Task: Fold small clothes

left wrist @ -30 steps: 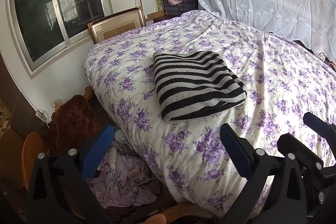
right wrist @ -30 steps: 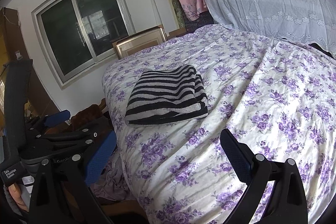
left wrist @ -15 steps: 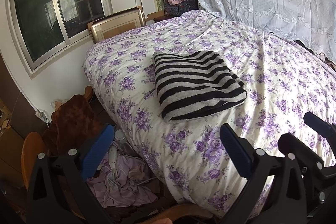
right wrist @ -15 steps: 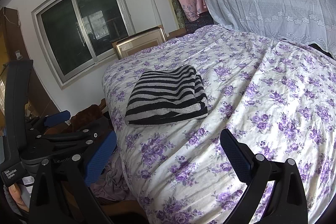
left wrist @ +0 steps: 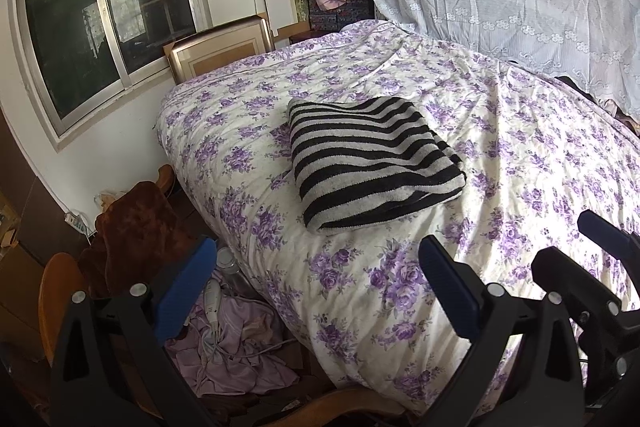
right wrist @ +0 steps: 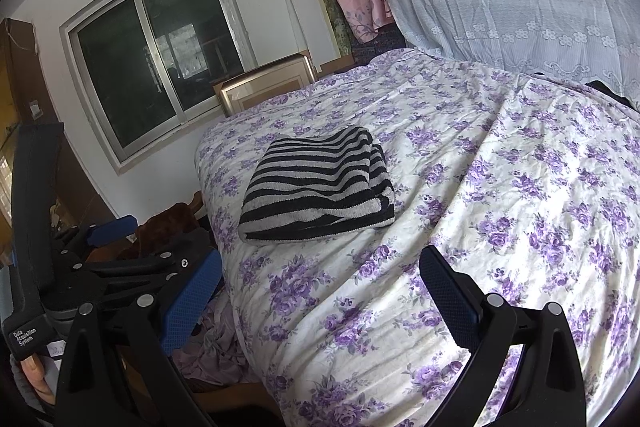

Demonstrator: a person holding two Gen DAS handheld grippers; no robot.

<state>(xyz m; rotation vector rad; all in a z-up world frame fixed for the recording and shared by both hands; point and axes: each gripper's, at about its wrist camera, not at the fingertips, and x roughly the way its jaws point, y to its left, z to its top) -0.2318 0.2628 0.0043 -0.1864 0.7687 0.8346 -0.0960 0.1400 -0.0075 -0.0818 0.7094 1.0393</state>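
Bed (left wrist: pixel 520 155) with a purple-flowered quilt fills the room; near its corner by the window (left wrist: pixel 104 39) lies a folded black-and-grey striped garment (left wrist: pixel 368 159). Left gripper (left wrist: pixel 312 291) and right gripper (right wrist: pixel 320 295) hover short of it, fingers spread, holding nothing.

The left gripper (left wrist: pixel 316 279) was held with its jaws spread wide and nothing between the blue pads (left wrist: pixel 448 289). The right gripper (right wrist: pixel 320 291) was likewise spread wide and held nothing. The two were side by side, the right gripper's fingers (left wrist: pixel 608 231) showing just right of the left one, at about the same level.
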